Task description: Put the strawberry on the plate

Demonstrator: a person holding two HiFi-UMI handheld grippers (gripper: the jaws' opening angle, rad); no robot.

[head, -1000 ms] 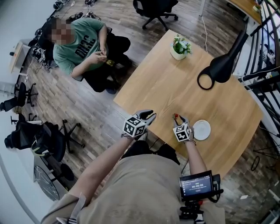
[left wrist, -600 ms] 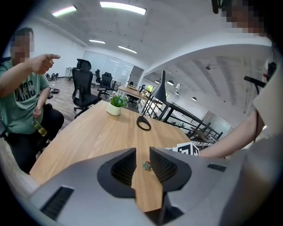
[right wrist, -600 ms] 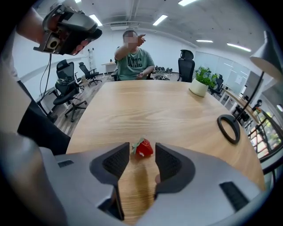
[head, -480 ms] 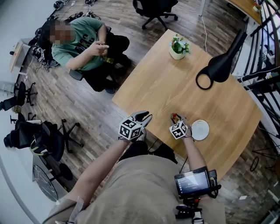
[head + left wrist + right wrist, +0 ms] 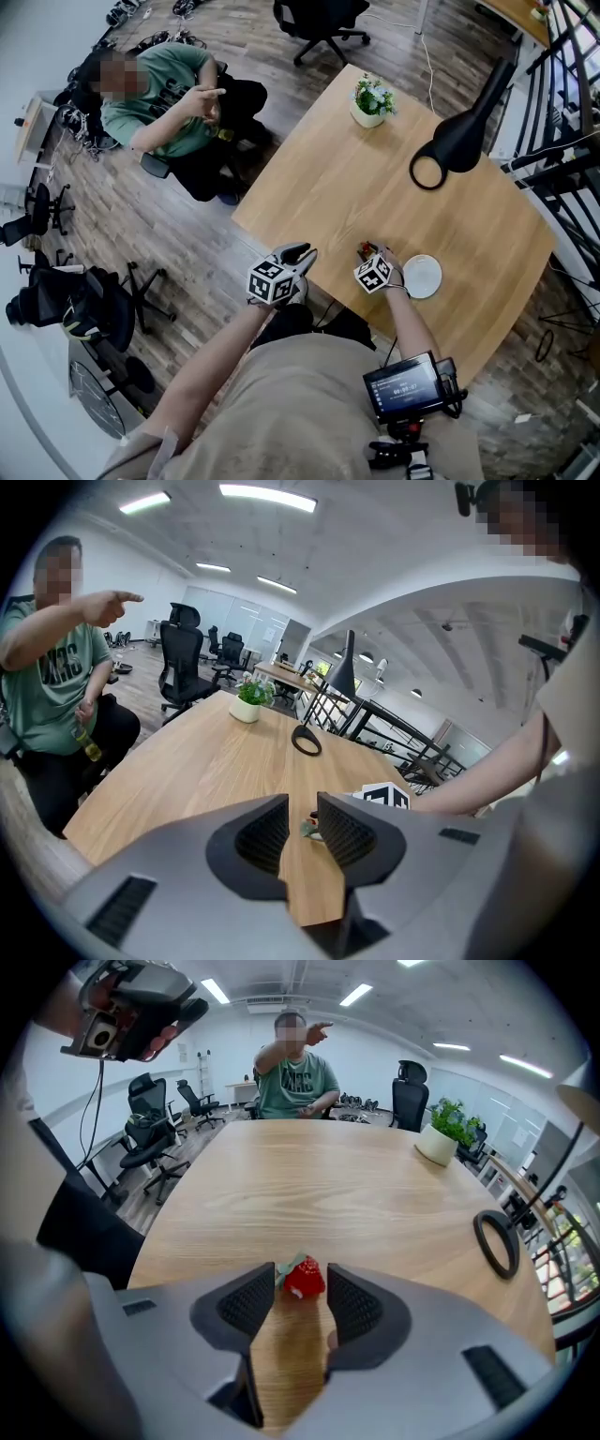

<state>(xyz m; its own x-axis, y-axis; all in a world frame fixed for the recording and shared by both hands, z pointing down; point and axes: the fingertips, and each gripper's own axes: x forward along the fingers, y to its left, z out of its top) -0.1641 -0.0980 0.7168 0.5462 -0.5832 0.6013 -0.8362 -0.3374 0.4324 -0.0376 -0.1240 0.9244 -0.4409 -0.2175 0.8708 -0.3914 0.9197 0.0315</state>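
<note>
A small red strawberry (image 5: pixel 303 1279) with a green leaf lies on the wooden table (image 5: pixel 375 187) near its front edge. My right gripper (image 5: pixel 300 1296) is open, and the strawberry sits between its fingertips on the wood. From the head view the strawberry (image 5: pixel 364 249) shows just ahead of the right gripper (image 5: pixel 367 255). The white plate (image 5: pixel 421 277) stands empty immediately right of that gripper. My left gripper (image 5: pixel 298 253) hovers at the table's near edge, open and empty. In the left gripper view its jaws (image 5: pixel 302 822) point toward the strawberry.
A potted plant (image 5: pixel 368 98) and a black ring-shaped lamp (image 5: pixel 459 141) stand at the far side of the table. A seated person (image 5: pixel 159 94) in a green shirt points with one hand, left of the table. Office chairs stand on the floor around.
The seated person has raised a hand and points. Both grippers have stayed near the table's front edge, the right one still at the strawberry.
</note>
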